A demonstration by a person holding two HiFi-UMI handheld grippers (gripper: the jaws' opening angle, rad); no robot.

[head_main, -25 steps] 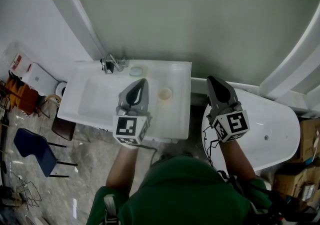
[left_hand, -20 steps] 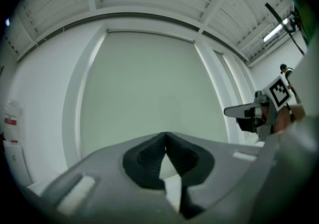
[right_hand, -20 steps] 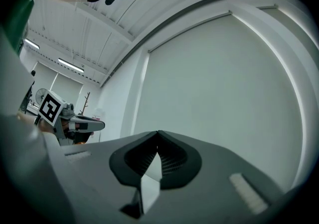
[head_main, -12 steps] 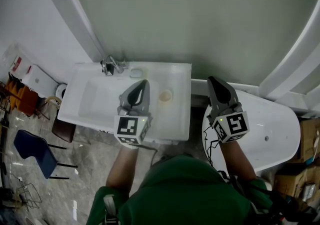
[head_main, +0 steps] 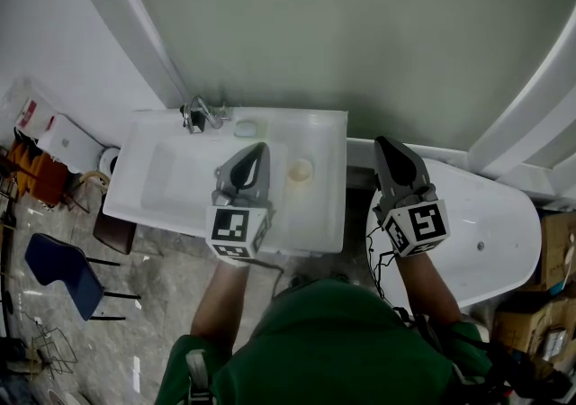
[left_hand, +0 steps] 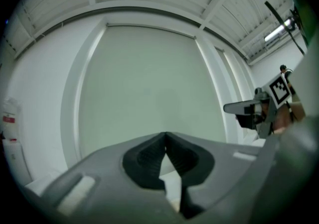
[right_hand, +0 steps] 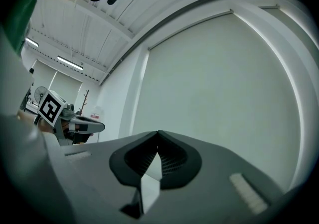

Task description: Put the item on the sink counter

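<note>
In the head view the white sink counter [head_main: 328,214] stands against the grey-green wall, with a chrome faucet [head_main: 196,113] at its back left. A pale soap-like piece [head_main: 245,129] lies beside the faucet. A round beige item [head_main: 300,169] rests on the counter, right of the basin. My left gripper [head_main: 262,147] hovers over the basin's right part, shut and empty, tips together [left_hand: 165,134]. My right gripper [head_main: 382,140] is held over the gap between counter and bathtub, also shut with nothing in it [right_hand: 158,132]. Both point level at the wall.
A white bathtub [head_main: 490,232] sits to the right of the sink. On the floor at the left are a blue chair [head_main: 56,270], an orange object [head_main: 36,174] and a white box [head_main: 67,140]. Cardboard boxes [head_main: 553,250] stand at the far right.
</note>
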